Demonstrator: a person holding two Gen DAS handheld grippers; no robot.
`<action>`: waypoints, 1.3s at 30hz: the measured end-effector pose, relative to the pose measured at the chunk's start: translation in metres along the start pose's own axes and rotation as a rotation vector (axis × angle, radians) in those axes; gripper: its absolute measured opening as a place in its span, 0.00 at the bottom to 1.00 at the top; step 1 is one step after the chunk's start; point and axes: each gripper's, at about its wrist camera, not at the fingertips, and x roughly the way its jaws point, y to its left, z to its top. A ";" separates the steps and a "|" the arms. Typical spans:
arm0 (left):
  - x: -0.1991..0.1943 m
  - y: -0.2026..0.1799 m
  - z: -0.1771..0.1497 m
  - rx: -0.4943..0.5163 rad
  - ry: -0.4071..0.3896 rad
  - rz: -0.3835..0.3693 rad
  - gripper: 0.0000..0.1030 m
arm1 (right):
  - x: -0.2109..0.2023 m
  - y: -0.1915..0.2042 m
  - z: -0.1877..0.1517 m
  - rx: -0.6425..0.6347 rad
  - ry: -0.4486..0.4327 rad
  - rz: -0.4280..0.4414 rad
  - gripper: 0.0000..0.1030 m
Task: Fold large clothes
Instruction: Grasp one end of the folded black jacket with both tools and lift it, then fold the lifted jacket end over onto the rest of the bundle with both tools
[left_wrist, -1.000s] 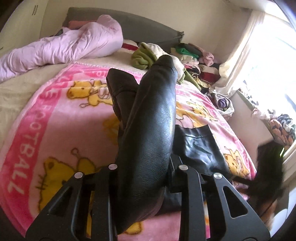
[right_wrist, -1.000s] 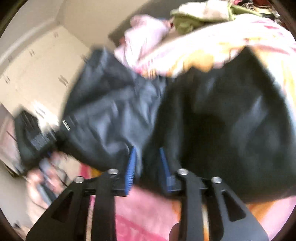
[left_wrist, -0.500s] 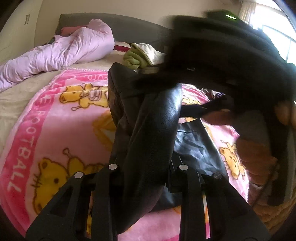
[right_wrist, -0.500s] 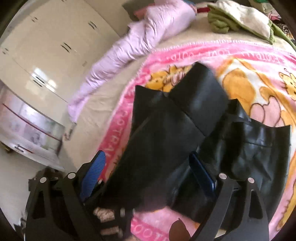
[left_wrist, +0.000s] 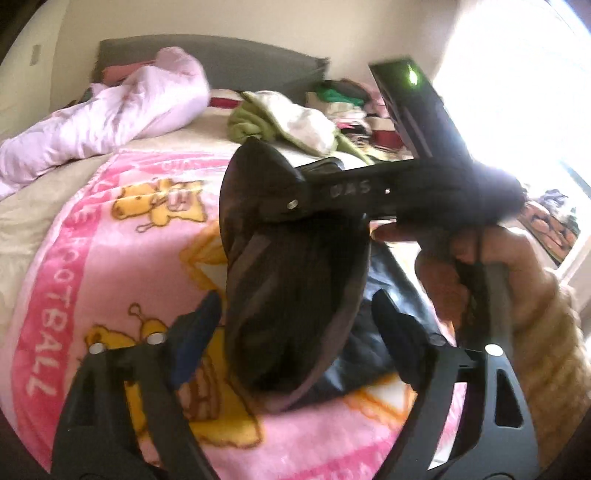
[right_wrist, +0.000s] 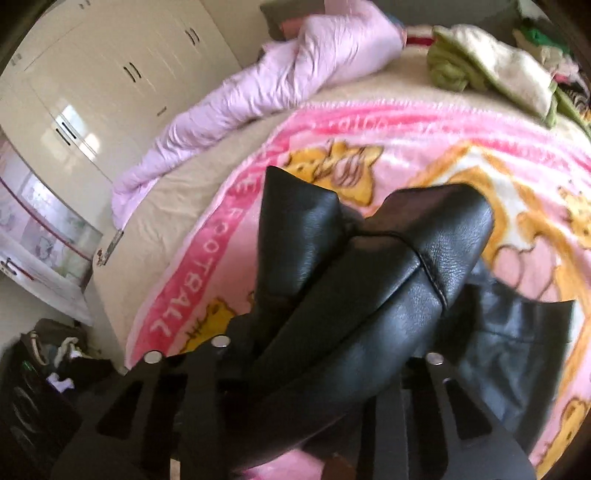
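On bed blanket (left_wrist: 110, 266): left tool (left_wrist: 295, 332) opening, released; right tool (right_wrist: 325, 354) closing on leather garment (right_wrist: 388, 295)

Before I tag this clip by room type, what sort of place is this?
Most likely a home bedroom: a bed with a grey headboard and pink cartoon blanket, a cream built-in wardrobe, and piled clothes by the window.

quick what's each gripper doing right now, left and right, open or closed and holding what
Left gripper: jaws opening, black leather garment between them, pads apparently clear of it.
Right gripper: jaws closing, pinching a fold of the black leather garment.
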 end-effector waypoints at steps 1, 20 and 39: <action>-0.007 -0.002 -0.001 0.005 -0.004 -0.009 0.74 | -0.008 -0.009 -0.001 0.007 -0.011 0.013 0.23; 0.129 0.031 -0.011 -0.335 0.226 -0.247 0.83 | -0.099 -0.175 -0.059 0.124 -0.192 0.190 0.22; 0.156 -0.010 -0.024 -0.186 0.317 -0.160 0.83 | -0.058 -0.188 -0.078 0.330 0.021 -0.222 0.23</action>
